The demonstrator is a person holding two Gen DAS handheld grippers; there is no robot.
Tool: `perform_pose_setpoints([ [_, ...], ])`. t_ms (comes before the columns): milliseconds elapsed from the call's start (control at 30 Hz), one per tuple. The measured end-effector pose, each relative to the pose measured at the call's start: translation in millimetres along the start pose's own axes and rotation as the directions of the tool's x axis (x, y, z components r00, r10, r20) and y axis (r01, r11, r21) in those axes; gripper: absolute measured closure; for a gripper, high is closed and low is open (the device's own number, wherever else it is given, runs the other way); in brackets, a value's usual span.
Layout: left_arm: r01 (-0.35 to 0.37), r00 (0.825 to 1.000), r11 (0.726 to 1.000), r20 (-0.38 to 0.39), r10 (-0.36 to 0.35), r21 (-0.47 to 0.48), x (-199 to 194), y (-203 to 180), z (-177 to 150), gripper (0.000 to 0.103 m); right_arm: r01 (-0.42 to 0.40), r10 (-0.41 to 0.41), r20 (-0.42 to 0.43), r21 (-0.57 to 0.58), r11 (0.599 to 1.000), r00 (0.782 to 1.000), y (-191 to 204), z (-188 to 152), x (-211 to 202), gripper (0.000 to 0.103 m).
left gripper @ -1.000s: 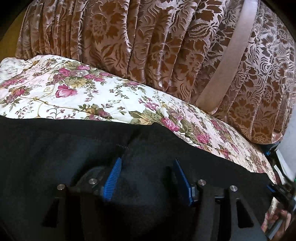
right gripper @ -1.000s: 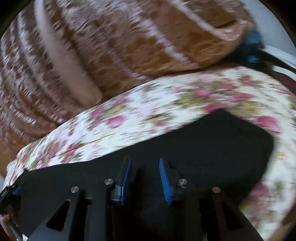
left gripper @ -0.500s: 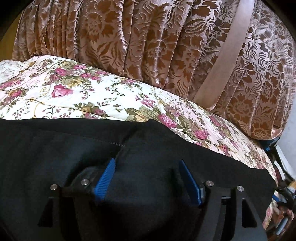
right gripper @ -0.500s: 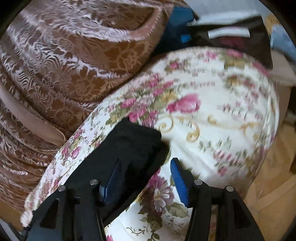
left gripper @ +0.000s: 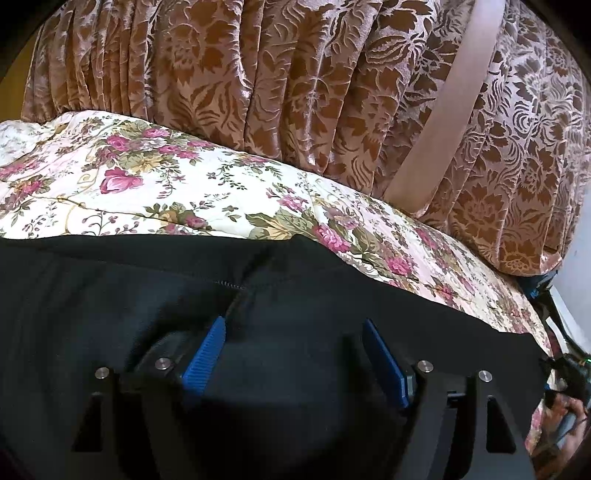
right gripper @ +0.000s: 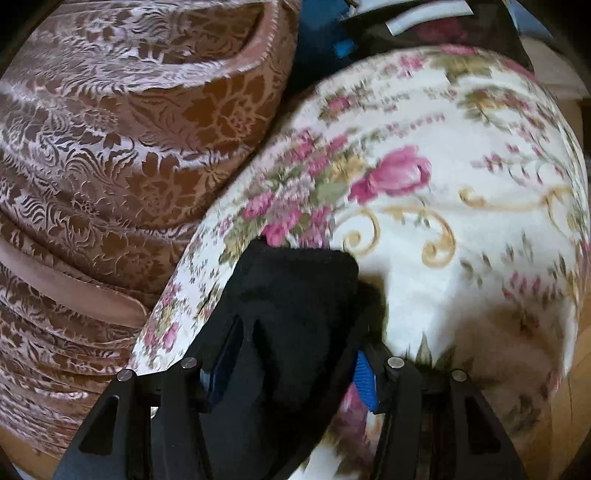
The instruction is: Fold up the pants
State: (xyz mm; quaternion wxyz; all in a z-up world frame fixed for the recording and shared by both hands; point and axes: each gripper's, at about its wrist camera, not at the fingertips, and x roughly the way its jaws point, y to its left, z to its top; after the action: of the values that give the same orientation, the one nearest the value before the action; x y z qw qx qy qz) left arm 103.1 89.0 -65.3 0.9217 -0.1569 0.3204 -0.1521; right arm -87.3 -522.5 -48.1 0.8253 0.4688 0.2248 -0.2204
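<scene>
Black pants (left gripper: pixel 110 295) lie flat across a floral bedspread (left gripper: pixel 184 184). My left gripper (left gripper: pixel 293 321) rests low over them near a stitched seam. Its jaws are opening and its blue pads (left gripper: pixel 205 354) stand wide apart, with flat cloth beneath them and nothing pinched. In the right wrist view, the narrow end of the pants (right gripper: pixel 295 288) runs between the fingers of my right gripper (right gripper: pixel 295 332). That gripper is open about halfway and straddles the cloth. Its right pad (right gripper: pixel 364 376) shows, while the left one is mostly in shadow.
A brown patterned curtain (left gripper: pixel 258 92) with a plain tie band (left gripper: pixel 443 122) hangs right behind the bed. The bedspread (right gripper: pixel 461 277) rounds off at the bed's end. Dark clutter (right gripper: pixel 406 29) lies beyond it, and wooden floor (right gripper: pixel 569 424) shows below.
The left jaws have spread wider while that hand stayed put. The right gripper slid along the pants to their end, rolled, and opened wider than a second ago.
</scene>
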Motion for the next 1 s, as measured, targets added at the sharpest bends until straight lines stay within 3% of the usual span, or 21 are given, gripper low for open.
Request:
perform_pose_setpoints([
  [200, 0.005, 1.0, 1.0, 0.003, -0.005, -0.005, -0.5, 1.1, -0.5, 0.026, -0.048, 0.064, -0.136, 0.12, 0.992, 0.989, -4.1, -23.9, -10.7, 0.049],
  [367, 0.012, 1.0, 1.0, 0.006, -0.012, -0.014, -1.4, 0.8, -0.7, 0.026, -0.053, 0.061, -0.052, 0.155, 0.987, 0.997, -13.5, -10.9, 2.8, 0.06],
  [433, 0.015, 1.0, 1.0, 0.009, -0.015, -0.018, -2.0, 0.8, -1.0, 0.026, -0.065, 0.072, -0.037, 0.17, 0.983, 0.997, -14.3, -4.5, 8.0, 0.068],
  [467, 0.016, 1.0, 1.0, 0.009, -0.016, -0.019, -1.9, 0.8, -0.9, 0.026, -0.068, 0.075, -0.032, 0.168, 0.983, 0.997, -13.9, -2.0, 9.1, 0.079],
  [533, 0.016, 1.0, 1.0, 0.009, -0.016, -0.019, -2.0, 1.2, -0.9, 0.026, -0.086, 0.094, -0.037, 0.168, 0.982, 0.995, -12.6, 0.7, 9.1, 0.083],
  [800, 0.032, 0.999, 0.999, 0.006, -0.032, -0.01, -1.6, -0.4, -1.1, 0.021, -0.097, 0.097, 0.001, 0.015, 0.995, 0.995, 27.6, -9.1, -23.1, 0.086],
  [1000, 0.034, 0.999, 0.999, 0.007, -0.033, -0.027, -4.6, 1.8, 0.6, 0.021, -0.201, 0.212, 0.036, -0.194, 0.96, 0.977, 104.3, -27.2, -57.2, 0.086],
])
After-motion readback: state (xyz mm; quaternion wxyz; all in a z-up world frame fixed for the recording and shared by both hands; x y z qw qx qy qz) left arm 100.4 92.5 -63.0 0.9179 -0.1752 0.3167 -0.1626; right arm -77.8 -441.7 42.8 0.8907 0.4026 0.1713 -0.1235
